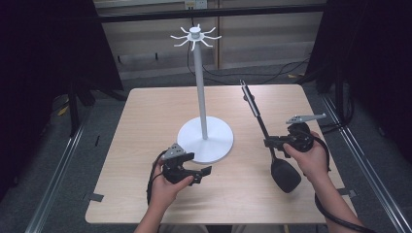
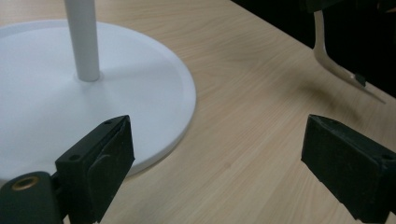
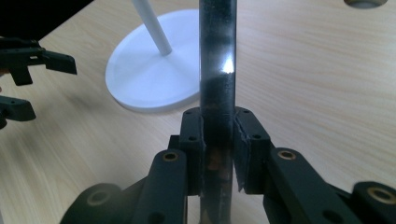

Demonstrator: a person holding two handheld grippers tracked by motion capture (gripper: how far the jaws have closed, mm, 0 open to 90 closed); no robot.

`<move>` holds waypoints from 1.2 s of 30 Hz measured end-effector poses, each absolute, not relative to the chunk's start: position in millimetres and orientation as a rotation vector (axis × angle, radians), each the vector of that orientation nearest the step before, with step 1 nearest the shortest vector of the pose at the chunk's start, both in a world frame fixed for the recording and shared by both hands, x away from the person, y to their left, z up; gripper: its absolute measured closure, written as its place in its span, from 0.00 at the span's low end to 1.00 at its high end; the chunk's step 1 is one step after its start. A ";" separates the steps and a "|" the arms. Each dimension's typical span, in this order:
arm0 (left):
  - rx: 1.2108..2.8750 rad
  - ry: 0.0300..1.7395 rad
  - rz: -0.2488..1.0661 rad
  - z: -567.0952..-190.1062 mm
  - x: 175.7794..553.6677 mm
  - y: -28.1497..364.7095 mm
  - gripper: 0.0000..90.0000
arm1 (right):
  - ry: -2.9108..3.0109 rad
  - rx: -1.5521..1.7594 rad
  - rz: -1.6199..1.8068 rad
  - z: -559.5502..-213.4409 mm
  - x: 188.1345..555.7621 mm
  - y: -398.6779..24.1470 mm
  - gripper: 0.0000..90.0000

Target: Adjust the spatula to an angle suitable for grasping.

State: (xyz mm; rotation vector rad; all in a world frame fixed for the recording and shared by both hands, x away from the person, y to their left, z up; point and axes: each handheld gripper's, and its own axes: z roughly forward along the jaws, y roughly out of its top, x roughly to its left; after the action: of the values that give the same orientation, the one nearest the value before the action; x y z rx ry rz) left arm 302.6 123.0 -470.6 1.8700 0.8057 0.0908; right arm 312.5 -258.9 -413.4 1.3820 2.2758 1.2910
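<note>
From above, the right gripper (image 1: 272, 143) squeezes a long black ladle (image 1: 265, 128), right of the white stand (image 1: 204, 138); its round scoop is nearest the person, its thin handle pointing away. The left gripper (image 2: 219, 163) has its fingers wide apart over the smooth wooden tabletop (image 2: 243, 93). In the right gripper view, the fingers (image 3: 245, 135) pinch the shiny handle.
</note>
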 end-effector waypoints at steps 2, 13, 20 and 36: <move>1.850 0.809 0.079 -467.9 302.2 118.7 0.11 | 2.245 1.367 1.318 -409.8 310.8 -257.4 0.84; 1.772 0.768 0.011 -452.6 298.6 89.2 0.31 | 2.182 1.317 1.396 -390.9 305.5 -245.3 0.84; 1.763 0.735 0.014 -443.7 299.6 68.1 0.38 | 2.170 1.303 1.418 -388.8 304.7 -236.1 0.84; 1.700 0.711 0.025 -423.1 302.3 18.7 0.41 | 2.106 1.271 1.499 -375.8 298.9 -219.3 0.84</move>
State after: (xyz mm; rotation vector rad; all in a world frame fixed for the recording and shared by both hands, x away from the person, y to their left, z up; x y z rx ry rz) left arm 302.3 18.7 -423.1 1.6999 0.7110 0.0253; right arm 298.9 -219.3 -375.8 1.2707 2.1062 1.4991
